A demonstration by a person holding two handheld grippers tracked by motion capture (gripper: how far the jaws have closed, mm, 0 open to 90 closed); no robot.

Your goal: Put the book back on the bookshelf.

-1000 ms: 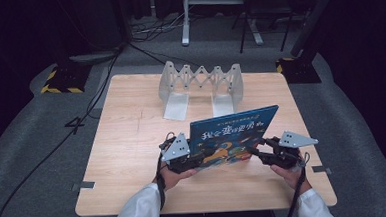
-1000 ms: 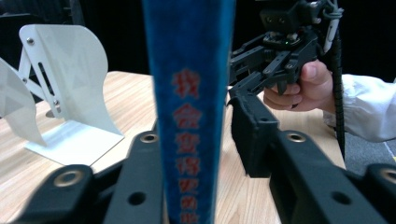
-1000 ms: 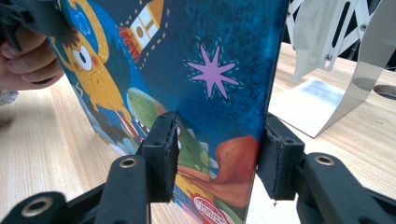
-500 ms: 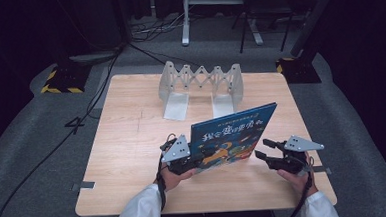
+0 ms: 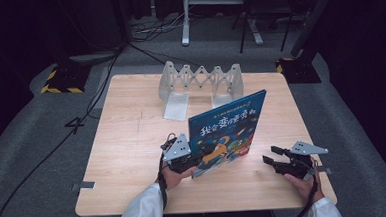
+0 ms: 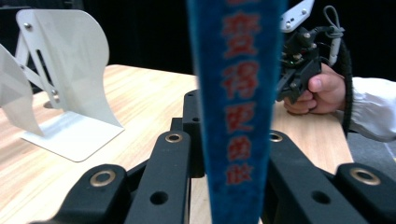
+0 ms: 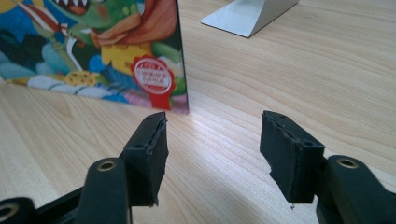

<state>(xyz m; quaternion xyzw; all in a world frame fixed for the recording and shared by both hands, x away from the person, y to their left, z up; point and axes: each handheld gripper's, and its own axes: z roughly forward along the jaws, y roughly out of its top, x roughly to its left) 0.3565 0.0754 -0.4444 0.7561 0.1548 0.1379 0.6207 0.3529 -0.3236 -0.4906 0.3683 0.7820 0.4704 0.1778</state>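
My left tool [image 5: 196,161] pinches the book [image 5: 227,131] upright on the worktop [image 5: 127,142]; right tool [image 5: 269,157] spread, empty. Judged: rack [image 5: 202,80] placement remains.

1. The book [image 5: 227,132] cover carries a line of large white Chinese characters in the high view, reading about "我会变得更勇敢"; the small line above it is too small to read.
2. The book's blue spine [image 6: 236,107] shows red characters "变得更勇敢" in the left gripper view.
3. A red seal [image 7: 153,80] on the cover has white print, unreadable.
4. A "4" [image 5: 75,124] is marked on the floor.
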